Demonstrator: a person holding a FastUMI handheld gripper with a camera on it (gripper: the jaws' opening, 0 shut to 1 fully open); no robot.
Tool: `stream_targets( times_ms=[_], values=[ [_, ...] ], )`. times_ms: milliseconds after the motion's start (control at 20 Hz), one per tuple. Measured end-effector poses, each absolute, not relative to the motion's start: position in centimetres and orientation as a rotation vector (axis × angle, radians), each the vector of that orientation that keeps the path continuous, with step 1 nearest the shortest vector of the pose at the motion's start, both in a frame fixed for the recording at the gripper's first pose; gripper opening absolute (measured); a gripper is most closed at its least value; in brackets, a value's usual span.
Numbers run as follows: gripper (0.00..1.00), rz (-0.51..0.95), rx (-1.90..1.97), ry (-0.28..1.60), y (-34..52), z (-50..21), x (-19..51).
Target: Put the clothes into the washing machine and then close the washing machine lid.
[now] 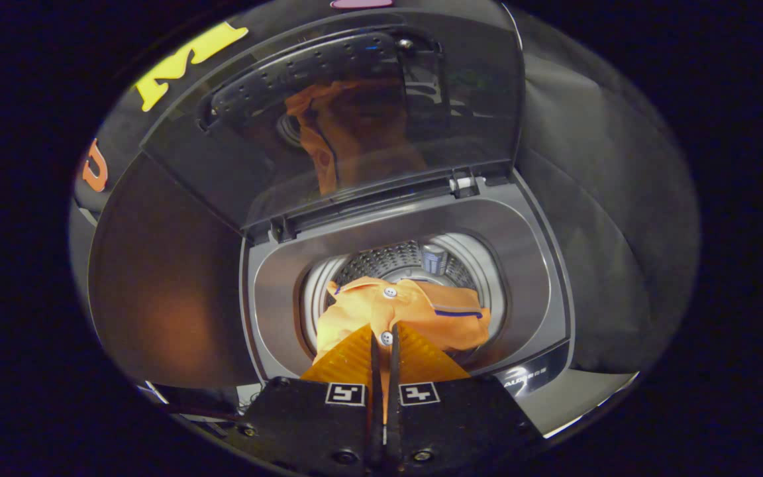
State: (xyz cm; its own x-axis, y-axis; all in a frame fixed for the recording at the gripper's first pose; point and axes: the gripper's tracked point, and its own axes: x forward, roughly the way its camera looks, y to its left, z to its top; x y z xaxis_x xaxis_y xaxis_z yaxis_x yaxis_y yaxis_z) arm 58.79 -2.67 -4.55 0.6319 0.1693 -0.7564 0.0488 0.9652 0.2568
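Now the orange shirt hangs over the mouth of the drum, bunched, with two white buttons and a dark stripe along one edge showing. Its near fold runs up between the gripper jaws, which stand almost together with only a thin slit between them and both press on the cloth. The drum's perforated steel wall shows behind the shirt. Around the opening lies the washer top's grey rim. Beyond it the lid stands raised, tilted back on its hinges, and its dark glass mirrors the shirt. Grey cloth hangs to the washer's right.
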Motion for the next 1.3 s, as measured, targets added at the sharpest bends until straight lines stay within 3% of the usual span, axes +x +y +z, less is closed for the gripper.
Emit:
stream_targets(
  times_ms=[700,750,950,1300],
  values=[
    [0.11,0.024,0.287,0.972,-3.5,-5.8,58.6],
    [0.14,0.032,0.285,0.969,-3.3,-5.6,58.5],
    [0.66,0.033,0.240,0.936,-3.1,-5.4,58.6],
    [0.67,0.057,0.149,0.906,-2.5,-5.1,58.2]
  ],
)
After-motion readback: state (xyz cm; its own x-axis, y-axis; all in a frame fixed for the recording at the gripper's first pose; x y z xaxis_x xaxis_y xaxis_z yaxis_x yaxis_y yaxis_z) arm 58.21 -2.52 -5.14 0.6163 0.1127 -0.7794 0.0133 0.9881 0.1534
